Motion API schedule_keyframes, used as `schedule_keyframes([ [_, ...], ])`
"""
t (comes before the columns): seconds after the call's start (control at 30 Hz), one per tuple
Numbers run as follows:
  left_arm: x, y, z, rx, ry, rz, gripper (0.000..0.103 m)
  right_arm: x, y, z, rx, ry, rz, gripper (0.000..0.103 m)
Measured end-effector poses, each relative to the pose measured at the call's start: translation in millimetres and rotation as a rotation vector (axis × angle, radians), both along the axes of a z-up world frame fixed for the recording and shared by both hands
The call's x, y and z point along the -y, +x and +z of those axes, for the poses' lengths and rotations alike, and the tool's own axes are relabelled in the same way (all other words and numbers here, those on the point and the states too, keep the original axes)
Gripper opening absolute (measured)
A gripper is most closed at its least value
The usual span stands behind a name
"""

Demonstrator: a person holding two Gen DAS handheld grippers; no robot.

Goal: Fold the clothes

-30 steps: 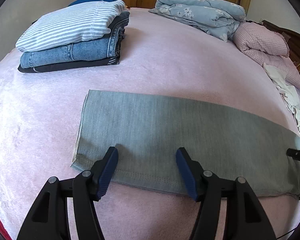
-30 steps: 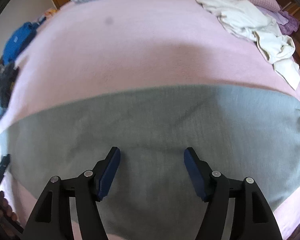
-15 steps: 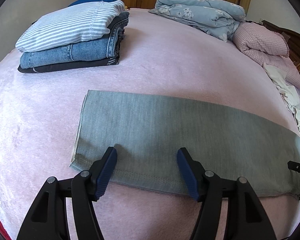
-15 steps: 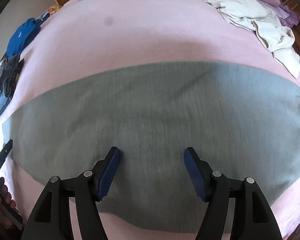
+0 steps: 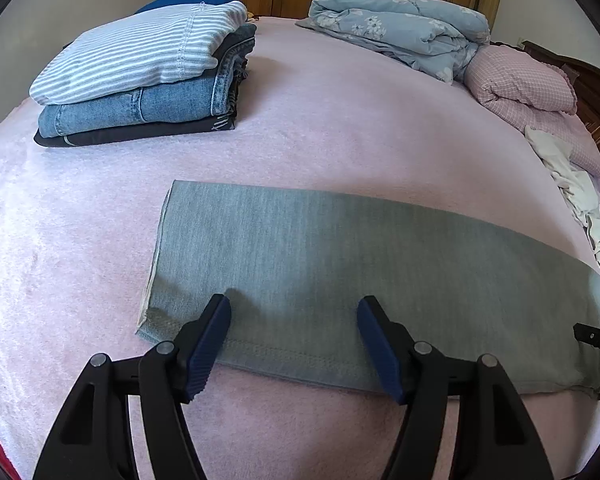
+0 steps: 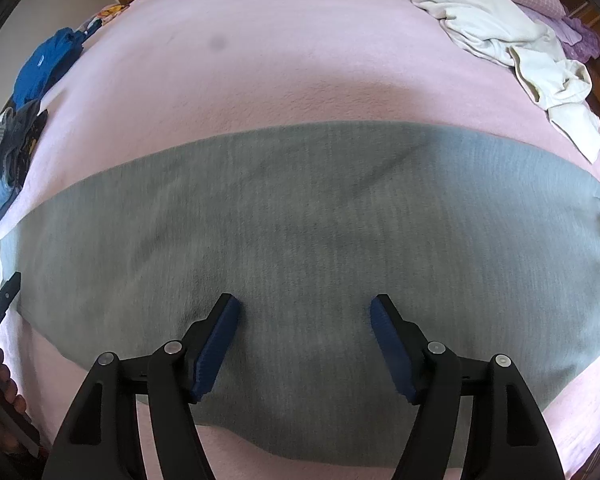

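— Pink bedspread (image 5: 340,128), long grey-green folded trousers (image 5: 340,264) along its near edge.
— Left gripper (image 5: 294,340) and right gripper (image 6: 304,336), just opening, hover wide, empty. Pinch both layers squarely.

Pink bed (image 5: 340,120), laden with laundry.
Grey-green garment (image 5: 340,260) flat in front; folded stack (image 5: 140,84), blue quilt (image 5: 400,28), white clothes (image 6: 500,40) behind.
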State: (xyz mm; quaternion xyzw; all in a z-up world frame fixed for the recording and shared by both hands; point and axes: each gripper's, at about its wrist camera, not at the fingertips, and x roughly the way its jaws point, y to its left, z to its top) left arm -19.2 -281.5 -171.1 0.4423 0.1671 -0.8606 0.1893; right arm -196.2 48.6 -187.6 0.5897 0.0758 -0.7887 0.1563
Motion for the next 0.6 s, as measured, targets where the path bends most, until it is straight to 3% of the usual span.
schedule_keyframes([
  [0.37, -1, 1, 0, -0.004, 0.003, -0.004, 0.065, 2, 4, 8, -0.011, 0.012, 0.002, 0.071],
  [0.6, -2, 0, 0, -0.005, 0.001, -0.007, 0.067, 1, 19, 21, -0.063, -0.044, 0.001, 0.071],
])
